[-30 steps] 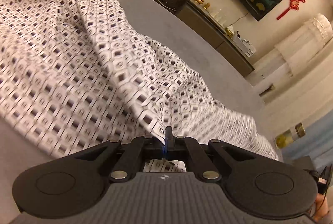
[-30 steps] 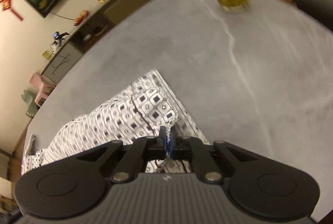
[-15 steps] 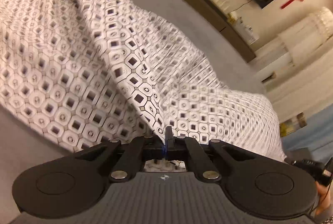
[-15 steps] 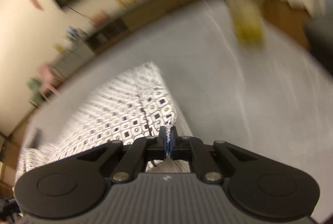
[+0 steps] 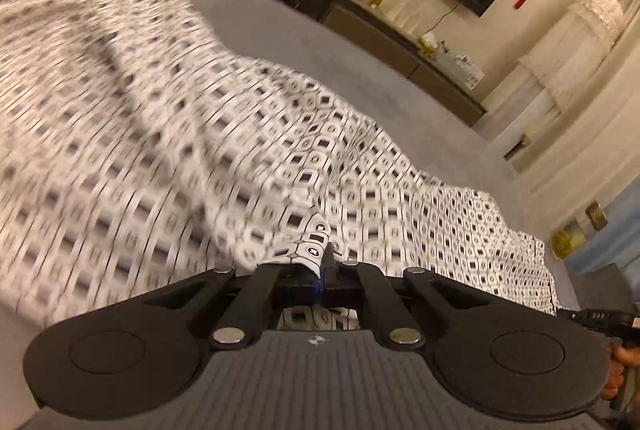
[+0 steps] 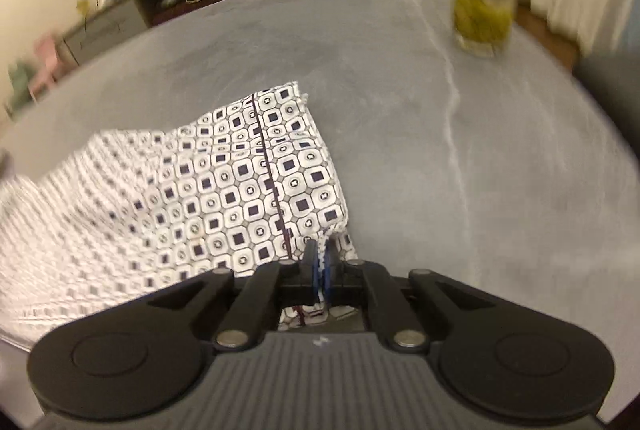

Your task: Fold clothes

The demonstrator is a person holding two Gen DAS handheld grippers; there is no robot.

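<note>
While both hands carry cloth, I note what matters.
Left grip: left gripper [image 5: 323, 262] pinched tight on a fold of the patterned garment [image 5: 248, 150].
Right grip: right gripper [image 6: 320, 266] clamped on the garment's edge near its dark seam [image 6: 272, 182].
Garment: spread on the grey table [image 6: 400, 118], well apart from the glass jar [image 6: 482, 10] by the far edge.
Advice: I'd keep both pinches level, the cloth between them taut, then lay the edges together squarely.
Risk: I judge uneven pulling would skew the fold.
</note>
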